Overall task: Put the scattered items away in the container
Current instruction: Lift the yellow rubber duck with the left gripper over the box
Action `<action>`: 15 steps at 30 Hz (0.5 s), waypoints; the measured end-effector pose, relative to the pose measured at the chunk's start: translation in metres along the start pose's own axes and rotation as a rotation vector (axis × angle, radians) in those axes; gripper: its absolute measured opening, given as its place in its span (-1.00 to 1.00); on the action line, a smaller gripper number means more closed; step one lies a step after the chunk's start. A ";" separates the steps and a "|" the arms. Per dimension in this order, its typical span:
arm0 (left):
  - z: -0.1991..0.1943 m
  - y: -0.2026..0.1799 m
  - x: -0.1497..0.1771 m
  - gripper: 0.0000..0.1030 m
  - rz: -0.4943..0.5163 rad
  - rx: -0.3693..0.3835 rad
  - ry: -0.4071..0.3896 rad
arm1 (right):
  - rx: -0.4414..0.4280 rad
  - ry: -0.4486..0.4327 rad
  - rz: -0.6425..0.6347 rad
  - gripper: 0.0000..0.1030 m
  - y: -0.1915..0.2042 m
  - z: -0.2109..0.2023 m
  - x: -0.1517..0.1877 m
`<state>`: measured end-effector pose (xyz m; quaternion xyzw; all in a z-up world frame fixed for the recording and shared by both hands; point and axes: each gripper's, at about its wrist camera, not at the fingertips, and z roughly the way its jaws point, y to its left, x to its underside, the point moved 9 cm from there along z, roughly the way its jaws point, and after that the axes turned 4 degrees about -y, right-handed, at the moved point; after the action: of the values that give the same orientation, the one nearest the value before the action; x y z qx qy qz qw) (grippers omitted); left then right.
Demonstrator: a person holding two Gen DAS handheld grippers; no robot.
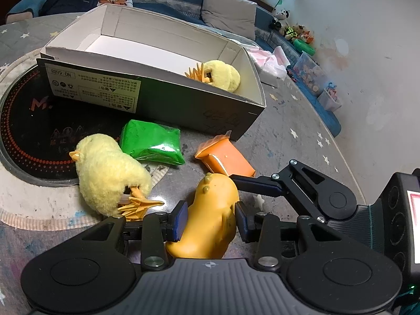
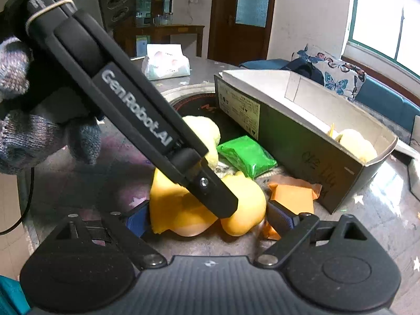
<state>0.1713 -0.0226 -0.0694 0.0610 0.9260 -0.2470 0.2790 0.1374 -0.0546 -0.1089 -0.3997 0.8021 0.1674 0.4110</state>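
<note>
Rubber chick toy (image 1: pixel 210 215), orange-yellow, lies on the table betw. the jaws of the left gripper (image 1: pixel 211 219). Its lower part is cut off by the gripper body in the left wrist view, and in the right wrist view the left gripper's black finger crosses in front of the toy (image 2: pixel 244 204), so the outline there is hard to read. Left jaws are at medium width; both blue pads (image 1: pixel 179 220) sit against the toy's sides, so it looks held.

Right gripper (image 2: pixel 210 218) stands with jaws wide, one each side of the same toy; I cannot tell if its pads touch it, the left pad is mostly hidden.

Just ahead of the left jaws, to the right, lies an orange packet (image 1: pixel 227 158); ahead-left a green packet (image 1: pixel 152 144), and left of the jaws a fluffy yellow chick (image 1: pixel 107 173) on its side. Further ahead is the open box (image 1: pixel 168 99), with another fluffy chick (image 1: pixel 221 74) inside its right end, partly hidden by the box wall.
</note>
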 end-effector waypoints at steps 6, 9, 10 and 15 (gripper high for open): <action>0.001 0.000 -0.001 -0.17 0.003 0.002 0.013 | 0.001 0.000 -0.005 0.82 0.000 0.002 0.000; 0.001 0.000 0.000 -0.17 0.012 -0.006 0.018 | 0.000 -0.001 -0.004 0.82 0.000 0.004 -0.001; 0.001 0.000 0.000 -0.17 0.013 -0.008 0.018 | 0.000 -0.002 -0.004 0.82 -0.001 0.005 -0.001; 0.001 0.001 0.002 -0.13 0.011 -0.013 0.020 | 0.002 -0.006 0.002 0.81 0.000 0.007 -0.001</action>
<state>0.1702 -0.0224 -0.0716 0.0668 0.9300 -0.2388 0.2713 0.1412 -0.0498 -0.1122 -0.3979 0.8014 0.1685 0.4137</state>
